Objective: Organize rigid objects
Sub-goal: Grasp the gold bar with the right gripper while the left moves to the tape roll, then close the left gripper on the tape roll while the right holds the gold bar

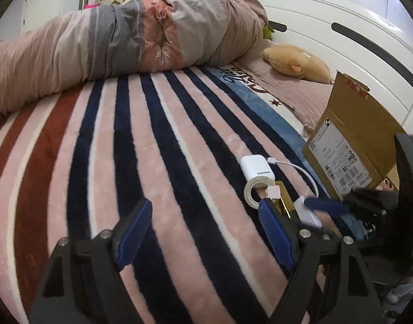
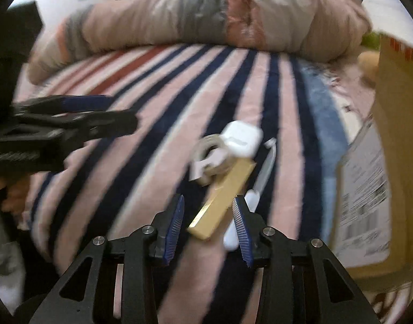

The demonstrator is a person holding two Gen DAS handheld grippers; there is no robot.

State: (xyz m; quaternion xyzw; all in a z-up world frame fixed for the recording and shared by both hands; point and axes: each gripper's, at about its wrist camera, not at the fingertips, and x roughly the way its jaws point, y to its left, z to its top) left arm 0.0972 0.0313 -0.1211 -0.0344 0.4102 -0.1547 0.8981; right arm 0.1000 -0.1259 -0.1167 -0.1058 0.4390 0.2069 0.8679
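Right tool (image 2: 208, 222) is set half-parted astride the gold box (image 2: 223, 197) on the bed (image 2: 141, 140), pads apparently clear; left tool (image 1: 203, 232) is held apart, empty. Slippage risked: box lies skewed beside charger (image 2: 242, 136).

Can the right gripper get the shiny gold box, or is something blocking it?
Probably yes. The right gripper already has its open fingers on either side of the near end of the gold box, and nothing lies on that end. A white plug sits close beside it and may get nudged.
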